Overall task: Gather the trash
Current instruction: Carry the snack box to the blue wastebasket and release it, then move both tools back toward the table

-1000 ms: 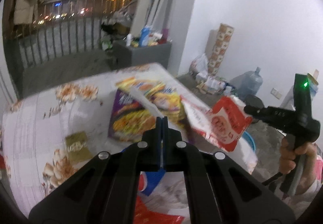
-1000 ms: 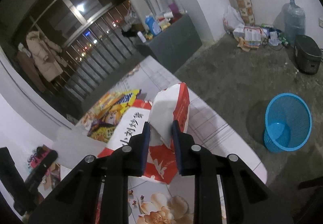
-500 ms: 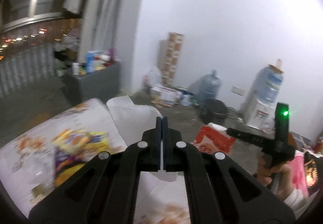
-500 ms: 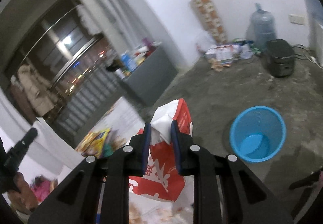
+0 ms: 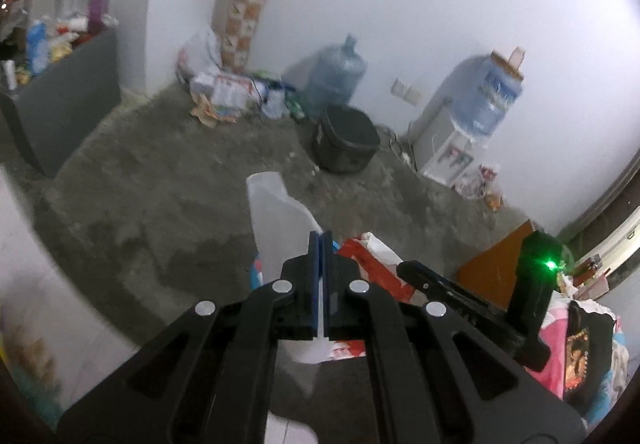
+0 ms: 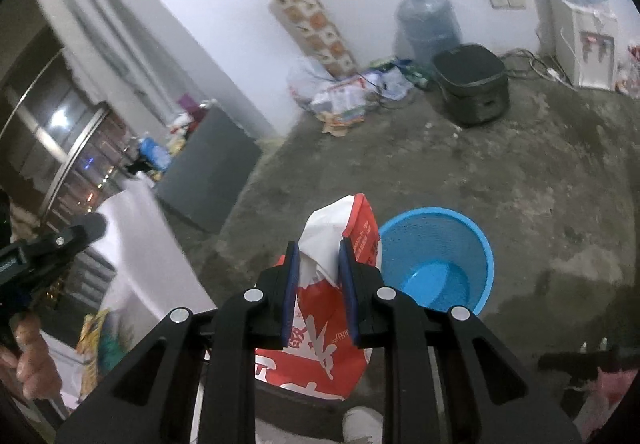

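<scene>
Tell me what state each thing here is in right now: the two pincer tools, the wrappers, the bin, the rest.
Left gripper: shut on a thin white plastic wrapper.
Right gripper: shut on a crumpled red-and-white paper bag, held in the air.
Round blue plastic basket: upright on the floor, nothing visible inside.
Black rice cooker: lid closed.
Clear blue water jug: upright by the wall.

Left tool [image 5: 319, 244]: black linkage arms, silver round pivots, blue pads; right tool [image 6: 319, 256] alike; green light at three o'clock.
</scene>
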Demonstrator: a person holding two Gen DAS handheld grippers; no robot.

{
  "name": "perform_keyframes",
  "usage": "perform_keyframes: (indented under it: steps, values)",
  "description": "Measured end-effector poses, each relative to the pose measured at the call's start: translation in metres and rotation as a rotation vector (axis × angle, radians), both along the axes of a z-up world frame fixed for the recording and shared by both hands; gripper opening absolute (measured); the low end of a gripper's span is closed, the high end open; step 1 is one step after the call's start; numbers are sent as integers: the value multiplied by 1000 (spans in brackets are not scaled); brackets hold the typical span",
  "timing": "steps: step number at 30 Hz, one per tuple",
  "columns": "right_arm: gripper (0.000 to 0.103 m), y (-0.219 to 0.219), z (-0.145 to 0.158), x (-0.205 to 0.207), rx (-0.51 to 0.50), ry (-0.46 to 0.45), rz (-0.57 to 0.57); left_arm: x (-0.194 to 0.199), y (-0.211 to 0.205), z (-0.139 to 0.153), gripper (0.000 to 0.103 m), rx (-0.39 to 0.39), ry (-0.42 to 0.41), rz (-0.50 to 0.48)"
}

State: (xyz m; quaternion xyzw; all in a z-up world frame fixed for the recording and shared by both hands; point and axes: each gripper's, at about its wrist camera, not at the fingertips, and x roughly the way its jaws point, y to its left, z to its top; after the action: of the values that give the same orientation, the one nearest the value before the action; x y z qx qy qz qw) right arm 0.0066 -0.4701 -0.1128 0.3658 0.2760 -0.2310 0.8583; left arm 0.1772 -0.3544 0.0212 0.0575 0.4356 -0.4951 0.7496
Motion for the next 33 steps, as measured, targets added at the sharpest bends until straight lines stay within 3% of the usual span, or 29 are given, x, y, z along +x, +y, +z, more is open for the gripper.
perform_keyframes:
  steps: [4,7,11,13,14,15,18,21,26,29,33]
  values:
    - [21,-31,-35,13,34,57,-46,9,-63,-37,0,32,17,-30]
    - [21,-49,-60,14,74,79,-80,10,-86,-51,0,35,23,-52]
    - [23,-75,-102,20,142,76,-119,10,-129,-96,0,102,103,-124]
    - [30,-91,-133,23,188,84,-138,5,-149,-129,15,187,146,-165]
    - [37,-97,-148,24,208,101,-154,2,-158,-149,37,243,155,-172]
    - [54,-104,-170,25,237,152,-182,0,-163,-164,47,283,156,-167]
    - [58,-113,-199,16,311,218,-244,-6,-165,-188,47,332,143,-139]
    - [61,-109,-198,-7,345,165,-301,-8,-158,-180,54,312,146,-141]
    - [63,-94,-170,-22,264,154,-307,-21,-140,-132,62,255,-5,-158]
    - [64,-80,-140,-23,181,151,-291,-26,-124,-97,66,211,-58,-157]
    - [76,-51,-83,-12,24,136,-242,-28,-96,-52,68,155,-83,-137]
